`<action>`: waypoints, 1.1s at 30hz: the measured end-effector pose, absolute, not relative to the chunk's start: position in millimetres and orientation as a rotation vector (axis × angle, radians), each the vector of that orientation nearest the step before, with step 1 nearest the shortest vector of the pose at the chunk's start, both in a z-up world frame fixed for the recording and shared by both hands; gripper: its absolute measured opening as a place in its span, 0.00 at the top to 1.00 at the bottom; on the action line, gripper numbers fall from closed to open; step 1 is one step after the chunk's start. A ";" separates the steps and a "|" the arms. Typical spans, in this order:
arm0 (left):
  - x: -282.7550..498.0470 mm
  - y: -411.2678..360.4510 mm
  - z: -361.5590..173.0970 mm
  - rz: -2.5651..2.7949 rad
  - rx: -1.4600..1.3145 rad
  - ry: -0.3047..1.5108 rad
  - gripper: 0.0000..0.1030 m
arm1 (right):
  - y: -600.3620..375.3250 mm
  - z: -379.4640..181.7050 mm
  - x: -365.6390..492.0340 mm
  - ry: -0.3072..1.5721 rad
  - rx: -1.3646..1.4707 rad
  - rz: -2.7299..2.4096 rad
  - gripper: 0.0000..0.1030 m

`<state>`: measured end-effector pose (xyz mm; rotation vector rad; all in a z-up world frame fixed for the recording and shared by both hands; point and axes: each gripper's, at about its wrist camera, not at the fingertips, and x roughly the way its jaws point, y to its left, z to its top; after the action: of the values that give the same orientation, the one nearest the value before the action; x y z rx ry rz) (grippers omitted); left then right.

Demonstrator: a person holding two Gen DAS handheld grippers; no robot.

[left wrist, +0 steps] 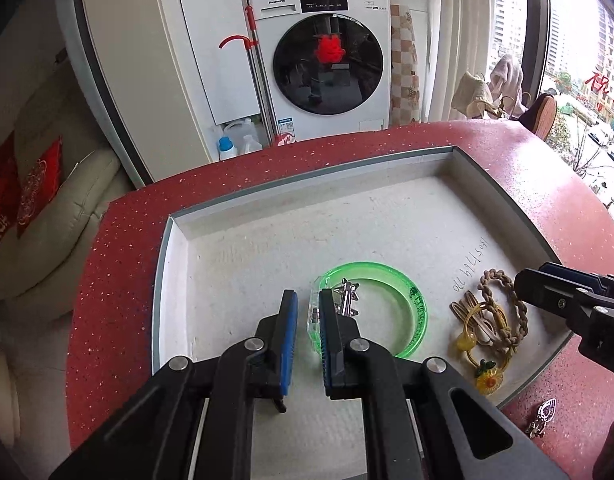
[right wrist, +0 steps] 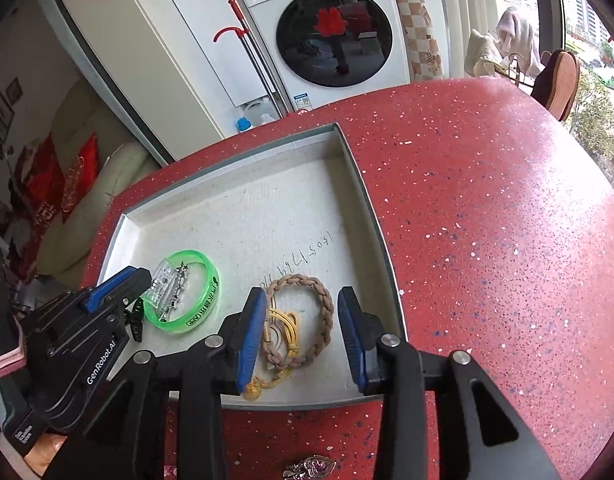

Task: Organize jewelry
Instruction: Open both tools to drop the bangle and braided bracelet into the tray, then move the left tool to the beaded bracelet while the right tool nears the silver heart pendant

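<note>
A shallow white tray (left wrist: 291, 208) (right wrist: 235, 184) lies on the red speckled table. In it are a green translucent bangle (left wrist: 411, 292) (right wrist: 211, 280), a clear clip with a silver hairpin (left wrist: 347, 298) (right wrist: 175, 284) on the bangle's left side, a tan braided bracelet (left wrist: 503, 284) (right wrist: 319, 292) and yellow hair ties with a sunflower charm (left wrist: 489, 380) (right wrist: 285, 320). My left gripper (left wrist: 309, 300) (right wrist: 141, 284) is open and empty, just left of the clip. My right gripper (right wrist: 303, 300) (left wrist: 523, 284) is open above the braided bracelet and hair ties.
A silver brooch (left wrist: 543, 416) (right wrist: 311, 468) lies on the red table (right wrist: 487, 220) outside the tray's near edge. A washing machine (left wrist: 327, 56), a cream sofa (left wrist: 55, 216) with red cushions and a window (left wrist: 579, 80) stand beyond the table.
</note>
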<state>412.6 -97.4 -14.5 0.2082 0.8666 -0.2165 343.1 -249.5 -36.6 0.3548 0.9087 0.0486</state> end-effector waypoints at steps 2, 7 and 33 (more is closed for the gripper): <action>411.0 -93.9 -10.4 -0.212 0.192 0.860 0.72 | -248.2 -30.2 339.9 0.893 0.361 0.054 0.59; 402.6 -81.5 0.4 -0.212 0.156 0.843 0.72 | -243.5 -17.2 331.4 0.866 0.360 0.065 0.55; 318.2 -18.2 19.1 -0.185 0.031 0.860 0.00 | -238.0 12.2 257.5 0.784 0.372 0.116 0.17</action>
<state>318.2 -18.2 19.1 0.0312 0.8603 -0.1848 257.5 -238.0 12.2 0.3719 0.7838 0.1164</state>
